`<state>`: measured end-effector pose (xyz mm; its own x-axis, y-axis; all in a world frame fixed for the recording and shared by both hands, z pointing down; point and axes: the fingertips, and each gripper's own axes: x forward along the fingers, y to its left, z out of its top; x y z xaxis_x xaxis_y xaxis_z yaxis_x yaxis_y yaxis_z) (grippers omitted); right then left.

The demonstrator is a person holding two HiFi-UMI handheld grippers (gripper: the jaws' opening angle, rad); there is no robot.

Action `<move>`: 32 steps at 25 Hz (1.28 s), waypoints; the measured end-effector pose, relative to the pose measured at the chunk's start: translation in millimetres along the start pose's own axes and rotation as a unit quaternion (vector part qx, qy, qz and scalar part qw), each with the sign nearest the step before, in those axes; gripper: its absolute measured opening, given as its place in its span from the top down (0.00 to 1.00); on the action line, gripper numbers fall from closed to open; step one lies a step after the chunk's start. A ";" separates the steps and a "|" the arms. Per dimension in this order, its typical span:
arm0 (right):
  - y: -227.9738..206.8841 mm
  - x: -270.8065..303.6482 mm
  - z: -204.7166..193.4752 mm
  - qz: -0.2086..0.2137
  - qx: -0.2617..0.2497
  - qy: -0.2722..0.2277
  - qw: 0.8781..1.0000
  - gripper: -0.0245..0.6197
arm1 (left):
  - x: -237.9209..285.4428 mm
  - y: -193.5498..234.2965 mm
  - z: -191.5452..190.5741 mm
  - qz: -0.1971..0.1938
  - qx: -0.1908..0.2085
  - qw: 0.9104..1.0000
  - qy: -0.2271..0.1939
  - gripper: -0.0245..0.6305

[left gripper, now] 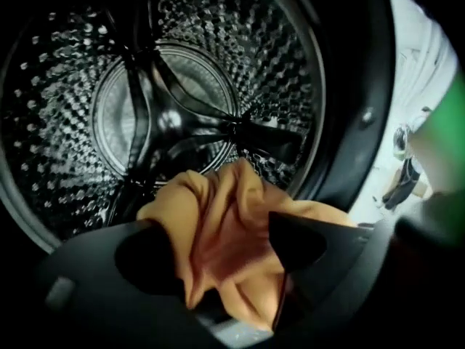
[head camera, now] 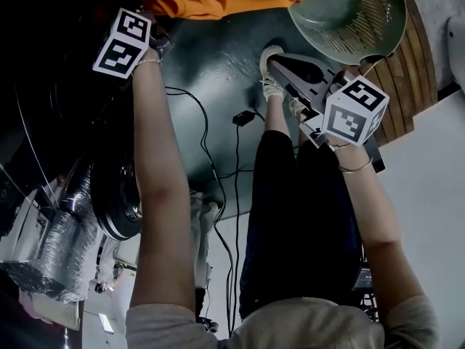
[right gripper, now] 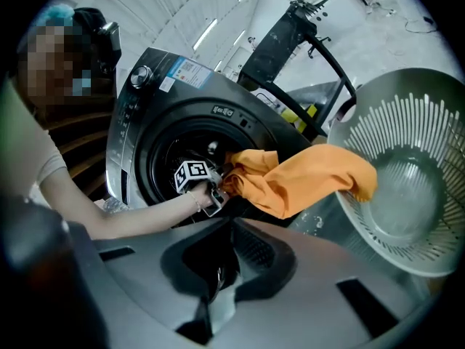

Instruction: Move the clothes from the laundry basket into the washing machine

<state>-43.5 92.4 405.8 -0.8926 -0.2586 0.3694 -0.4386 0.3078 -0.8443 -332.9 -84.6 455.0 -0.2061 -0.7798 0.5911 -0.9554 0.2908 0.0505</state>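
Left hand-held gripper (left gripper: pixel 218 227) is at the mouth of the dark-grey front-loading washing machine (right gripper: pixel 134 133), pointing into its perforated steel drum (left gripper: pixel 167 100). Jaws stand wide apart w/ the orange cloth (right gripper: pixel 305 177) bunched btwn them; pads don't look clamped on it. Cloth is only part-way in: one end sits at the drum opening by that gripper, the rest stretches out across to the pale grey-green slotted plastic laundry basket (right gripper: pixel 396 129), far end reaching its rim. Basket sits on the dark floor (head camera: pixel 218 71), near the machine. Right hand-held gripper (right gripper: pixel 231 227) is held well apart from the cloth, facing machine & basket; jaws together, nothing btwn them. Person's pale shoe (head camera: pixel 270 67) is on the floor btwn the two arms.
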 end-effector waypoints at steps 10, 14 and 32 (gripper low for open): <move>2.9 0.8 -2.0 0.000 0.005 -0.008 1.000 0.93 | -58.8 -65.1 -115.9 -0.057 -0.061 0.990 0.111 0.41; -1.9 -1.0 -6.9 -0.007 0.009 -0.007 1.000 0.93 | -37.1 -82.3 -147.4 -0.061 -0.052 0.987 0.141 0.41; 3.6 1.8 -0.6 0.005 0.001 -0.015 1.000 0.93 | -10.5 15.0 17.4 0.064 0.052 0.995 -0.050 0.92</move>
<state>-46.8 93.5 403.7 -0.8935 -0.2827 0.3489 -0.4291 0.3087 -0.8488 -348.8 -81.7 435.6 -0.3426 -0.7932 0.5035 -0.9356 0.3365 -0.1065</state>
